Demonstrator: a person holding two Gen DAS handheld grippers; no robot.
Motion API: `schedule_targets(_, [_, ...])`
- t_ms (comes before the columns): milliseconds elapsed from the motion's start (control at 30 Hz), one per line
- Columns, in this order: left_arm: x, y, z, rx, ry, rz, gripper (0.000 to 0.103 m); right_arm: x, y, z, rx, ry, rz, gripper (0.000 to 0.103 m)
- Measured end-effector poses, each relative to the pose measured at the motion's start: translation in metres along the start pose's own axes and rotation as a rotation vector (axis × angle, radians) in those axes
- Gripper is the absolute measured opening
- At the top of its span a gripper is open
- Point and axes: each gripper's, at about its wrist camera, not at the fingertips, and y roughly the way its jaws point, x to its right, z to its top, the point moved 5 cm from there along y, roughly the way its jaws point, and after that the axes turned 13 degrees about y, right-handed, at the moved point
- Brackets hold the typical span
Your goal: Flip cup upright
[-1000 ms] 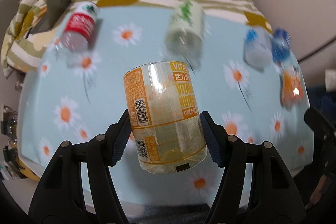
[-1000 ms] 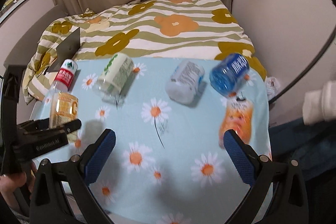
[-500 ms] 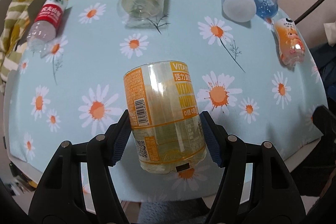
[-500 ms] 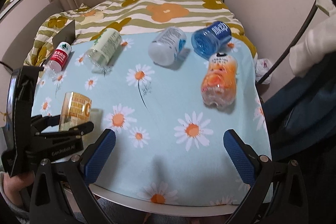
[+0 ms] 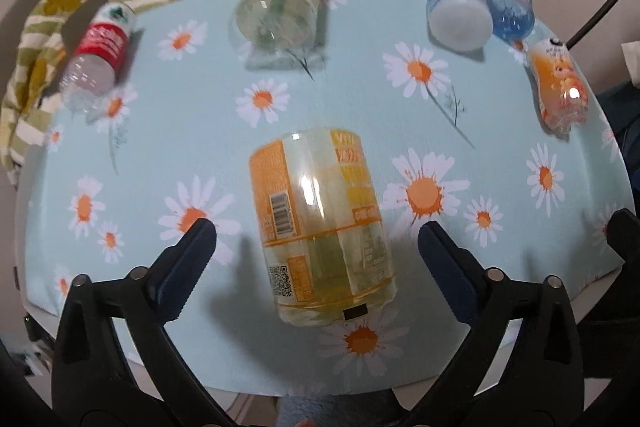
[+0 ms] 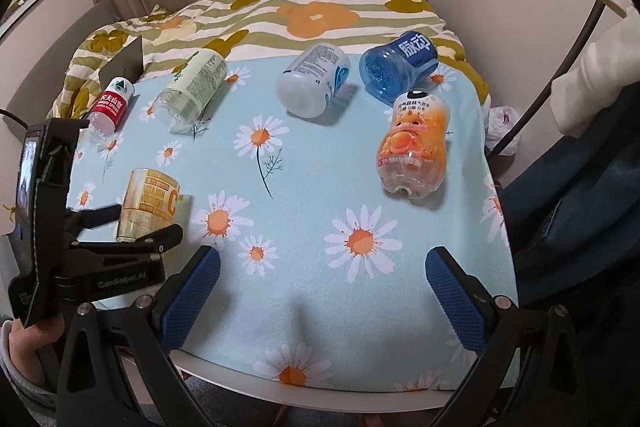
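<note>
A clear cup with an orange and yellow vitamin label [image 5: 324, 223] stands on the daisy tablecloth [image 5: 208, 131] near its front left; it also shows in the right wrist view [image 6: 148, 205]. My left gripper [image 5: 316, 251] is open, its jaws wide on either side of the cup and not touching it. My right gripper [image 6: 322, 287] is open and empty over the table's front edge. Several other label-wrapped cups lie on their sides: a red one [image 6: 110, 105], a green-white one [image 6: 192, 85], a white one [image 6: 312, 85], a blue one [image 6: 398, 67] and an orange one [image 6: 416, 147].
A striped flowered blanket [image 6: 320, 11] covers the bed behind the table. A dark flat card [image 6: 124, 61] stands at the back left. A dark cable [image 6: 560, 67] and dark blue fabric [image 6: 580, 207] are at the right.
My left gripper has opened and let go of the orange-yellow cup, which now stands on the table. The right gripper has pulled back towards the front edge.
</note>
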Motion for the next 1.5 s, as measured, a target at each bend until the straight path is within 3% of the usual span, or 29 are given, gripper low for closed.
schedule_targets(133, [-0.006,-0.017,-0.001,0.019,-0.018,0.033,0.103,0.001,-0.008,0.001,0.008,-0.007,0.015,0.102])
schedule_targets(367, [-0.029,-0.08,-0.016,0.081,-0.105,0.099,0.103,-0.017,-0.033,0.018,0.032,-0.071,0.07,0.102])
schedule_targets(500, [-0.054,-0.103,-0.034,0.091,-0.15,0.131,0.103,-0.041,-0.033,0.03,-0.011,-0.125,0.115,0.103])
schedule_targets(733, [-0.094,-0.112,-0.059,0.098,-0.22,0.085,0.103,-0.09,-0.018,0.042,-0.173,-0.146,0.17,0.103])
schedule_targets(1000, [-0.132,-0.079,-0.09,0.055,-0.222,-0.012,0.103,-0.137,0.058,0.033,-0.491,-0.065,0.176,0.102])
schedule_targets(1133, [-0.146,-0.06,-0.105,0.018,-0.225,-0.045,0.103,-0.149,0.084,0.029,-0.582,-0.046,0.144,0.102])
schedule_targets(1367, [-0.162,-0.04,-0.112,-0.005,-0.252,-0.095,0.103,-0.166,0.119,0.023,-0.693,-0.04,0.105,0.094])
schedule_targets(1500, [-0.169,-0.036,-0.107,0.003,-0.236,-0.101,0.103,-0.169,0.133,0.02,-0.749,-0.01,0.105,0.077])
